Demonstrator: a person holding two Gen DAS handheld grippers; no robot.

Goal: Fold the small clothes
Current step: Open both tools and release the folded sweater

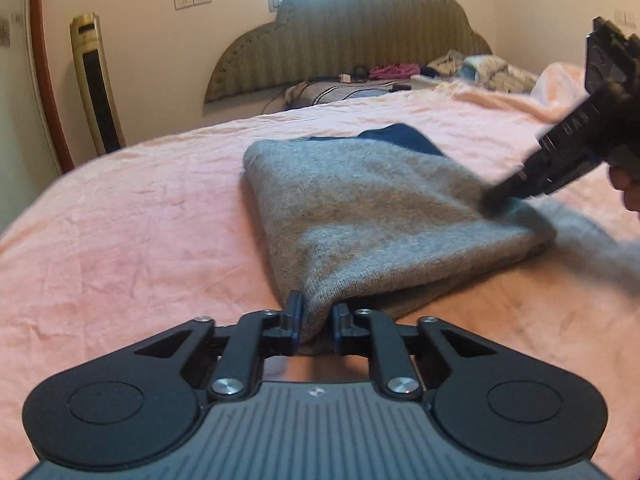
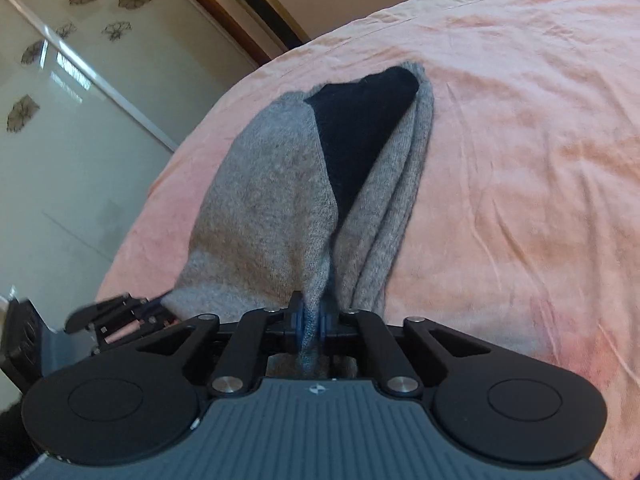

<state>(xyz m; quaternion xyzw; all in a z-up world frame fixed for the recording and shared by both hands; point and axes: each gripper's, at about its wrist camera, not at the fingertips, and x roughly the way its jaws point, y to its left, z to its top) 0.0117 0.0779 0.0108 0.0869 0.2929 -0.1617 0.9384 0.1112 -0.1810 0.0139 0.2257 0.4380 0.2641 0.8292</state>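
A grey knitted garment (image 1: 360, 208) (image 2: 260, 200) lies folded over on a pink bed sheet (image 1: 140, 220), with a dark navy part (image 1: 400, 136) (image 2: 360, 132) showing at its far end. My left gripper (image 1: 316, 314) is shut on the garment's near corner, and thick cloth fills the gap between its jaws. My right gripper (image 2: 311, 322) pinches a bunched grey edge between its blue pads. In the left wrist view the right gripper (image 1: 494, 202) comes in from the right and meets the garment's right edge. The left gripper (image 2: 160, 304) shows at the lower left of the right wrist view, at the garment's corner.
The padded headboard (image 1: 352, 40) stands at the far end, with pillows and loose clothes (image 1: 480, 68) in front of it. A tall gold tower appliance (image 1: 96, 88) stands by the wall at left. Glass wardrobe doors (image 2: 60, 120) run beside the bed. The pink sheet (image 2: 520, 160) spreads wide around the garment.
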